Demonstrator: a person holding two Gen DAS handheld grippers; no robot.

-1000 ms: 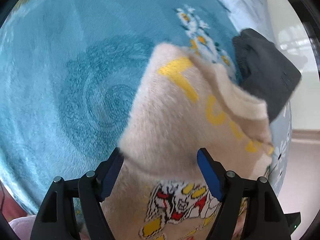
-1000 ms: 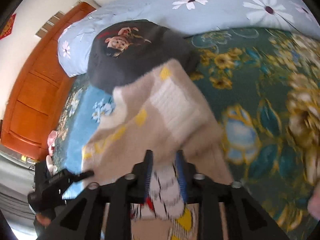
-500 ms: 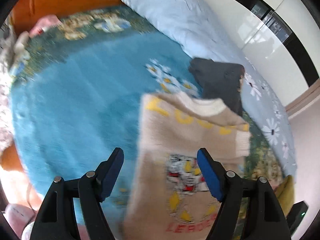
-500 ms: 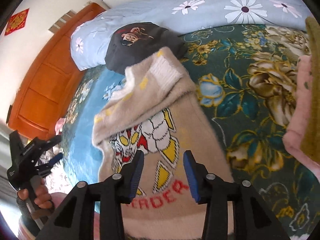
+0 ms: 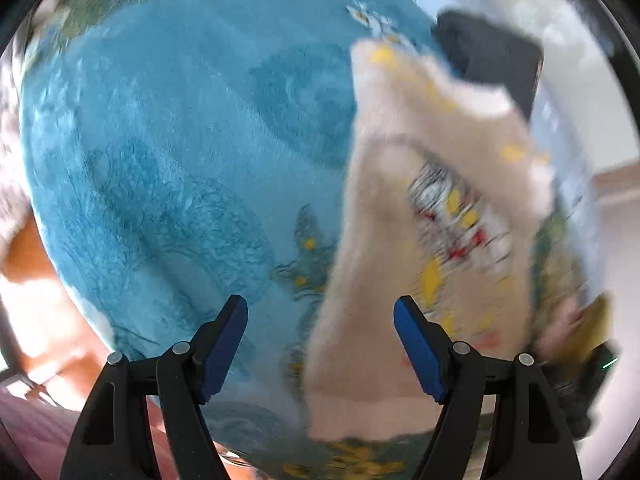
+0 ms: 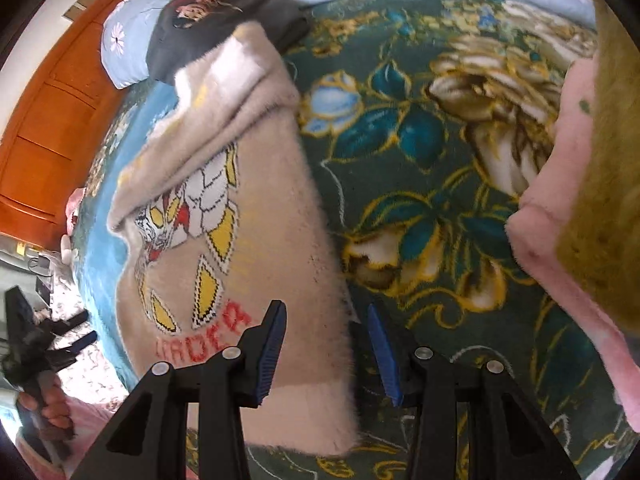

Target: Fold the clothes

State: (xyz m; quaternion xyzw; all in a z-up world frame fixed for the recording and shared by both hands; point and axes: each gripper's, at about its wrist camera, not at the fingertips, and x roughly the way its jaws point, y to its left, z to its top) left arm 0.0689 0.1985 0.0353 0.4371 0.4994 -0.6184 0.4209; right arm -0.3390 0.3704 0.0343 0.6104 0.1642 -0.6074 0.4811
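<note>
Two grippers are above your bed, and both hold nothing. Your left gripper stands wide over the blue blanket, and the beige sweater lies flat below its right finger. Your right gripper is partly apart, with the sweater's right edge under the gap but not pressed. A dark folded garment touches the sweater's top, against the pale pillow. Pink cloth lies at the right.
</note>
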